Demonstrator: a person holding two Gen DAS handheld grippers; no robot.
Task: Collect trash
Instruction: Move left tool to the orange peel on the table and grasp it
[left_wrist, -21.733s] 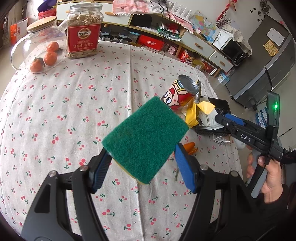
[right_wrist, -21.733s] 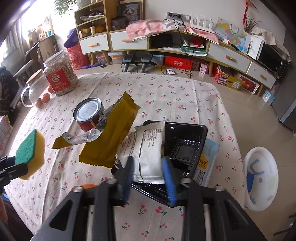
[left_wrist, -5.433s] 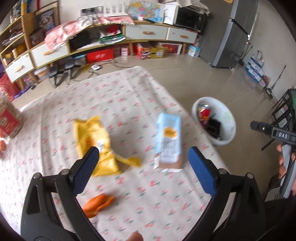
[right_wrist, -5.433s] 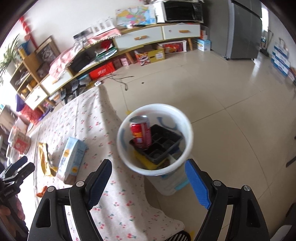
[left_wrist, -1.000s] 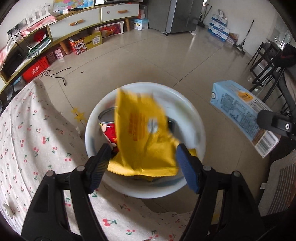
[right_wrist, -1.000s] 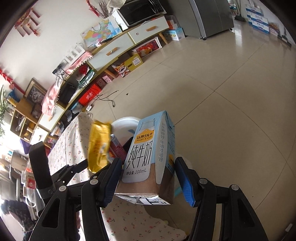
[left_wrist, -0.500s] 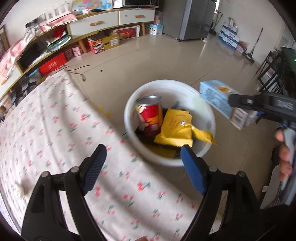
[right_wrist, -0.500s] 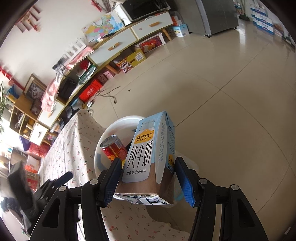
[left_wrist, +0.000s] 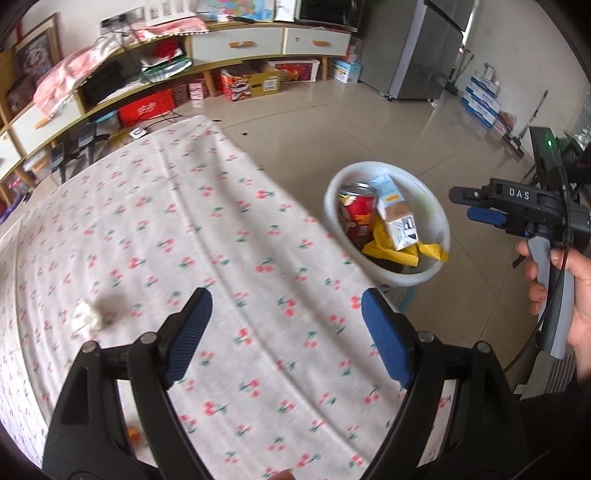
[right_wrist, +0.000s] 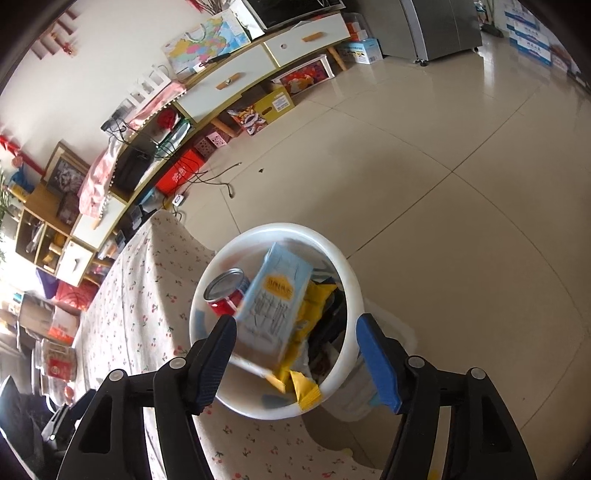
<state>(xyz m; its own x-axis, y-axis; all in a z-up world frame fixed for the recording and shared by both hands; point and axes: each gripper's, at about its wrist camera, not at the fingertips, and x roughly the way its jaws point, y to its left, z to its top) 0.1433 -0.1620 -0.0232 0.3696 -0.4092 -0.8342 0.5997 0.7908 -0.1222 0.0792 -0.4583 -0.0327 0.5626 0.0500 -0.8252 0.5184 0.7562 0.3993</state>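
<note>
Right wrist view: my right gripper hangs over the white bin, its fingers opening, and the blue milk carton is blurred between and beyond them, touching neither pad, dropping onto the yellow wrapper beside the red can. To finish this drop well, I judge I should keep that hand over the bin's mouth until the carton settles, then lift straight up so a finger does not catch the rim.

My left gripper is over the cherry-print counter with its fingers wide and nothing between them. A small white crumpled scrap lies just beyond its left finger, and an orange bit shows near the counter's near edge. I would take the scrap next, coming down over it and pinching low so it does not slide on the cloth.
</note>
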